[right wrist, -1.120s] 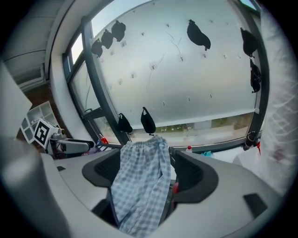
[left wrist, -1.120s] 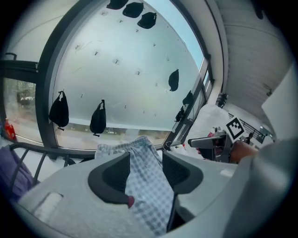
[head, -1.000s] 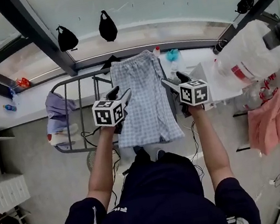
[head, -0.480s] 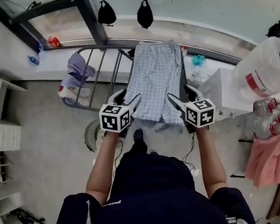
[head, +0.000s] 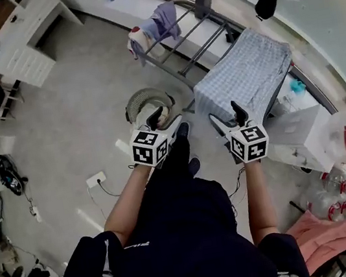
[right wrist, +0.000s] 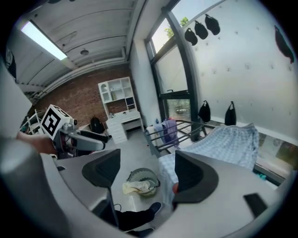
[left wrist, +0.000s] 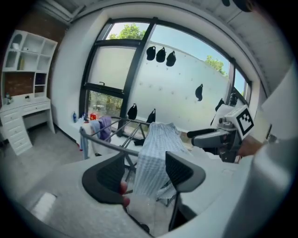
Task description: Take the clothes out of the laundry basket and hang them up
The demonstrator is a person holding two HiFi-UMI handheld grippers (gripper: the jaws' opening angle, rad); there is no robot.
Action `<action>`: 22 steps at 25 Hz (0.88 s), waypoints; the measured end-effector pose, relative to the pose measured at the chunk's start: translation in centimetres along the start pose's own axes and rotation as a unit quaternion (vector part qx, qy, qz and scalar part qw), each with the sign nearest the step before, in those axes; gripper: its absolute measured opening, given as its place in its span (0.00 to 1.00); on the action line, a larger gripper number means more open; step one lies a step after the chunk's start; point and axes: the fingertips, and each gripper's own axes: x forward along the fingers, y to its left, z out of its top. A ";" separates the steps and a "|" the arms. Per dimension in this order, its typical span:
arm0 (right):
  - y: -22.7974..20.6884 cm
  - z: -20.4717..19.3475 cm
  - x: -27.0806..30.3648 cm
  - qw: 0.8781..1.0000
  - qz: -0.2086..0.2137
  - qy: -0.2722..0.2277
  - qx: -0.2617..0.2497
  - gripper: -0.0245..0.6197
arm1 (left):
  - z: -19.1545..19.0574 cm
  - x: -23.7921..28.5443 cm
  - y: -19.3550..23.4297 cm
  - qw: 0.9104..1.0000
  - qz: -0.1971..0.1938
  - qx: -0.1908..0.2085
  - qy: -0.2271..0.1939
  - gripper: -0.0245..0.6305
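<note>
Both grippers are held out ahead of the body, empty. Left gripper (head: pixel 164 119): jaws have just been opening, nothing is between them. Right gripper (head: pixel 227 113): jaws are set apart, nothing is gripped. Just beyond, the laundry basket (head: pixel 134 97) is faced, a pale cloth (right wrist: pixel 136 187) still in it, probably the next pick. Farther off, a checked garment (head: pixel 248 76) is already draped on the drying rack (left wrist: pixel 109 142).

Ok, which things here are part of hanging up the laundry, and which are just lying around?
Part of the job: laundry basket with pale cloth inside; drying rack; checked garment and purple garment hung on it.

Just lying about: white drawer unit; power strip on the floor; pink cloth; black bags at the window.
</note>
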 end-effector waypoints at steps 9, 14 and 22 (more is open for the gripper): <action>13.8 -2.6 7.3 0.987 0.134 0.065 -0.051 0.60 | -7.0 -12.1 10.8 0.989 0.122 -0.080 -0.018 0.44; 19.4 -4.5 11.3 0.977 0.178 0.101 -0.066 0.60 | -11.2 -17.2 15.9 0.977 0.165 -0.133 -0.019 0.44; 26.2 -6.8 16.2 0.967 0.192 0.128 -0.110 0.60 | -14.0 -21.8 22.9 0.972 0.181 -0.147 -0.013 0.44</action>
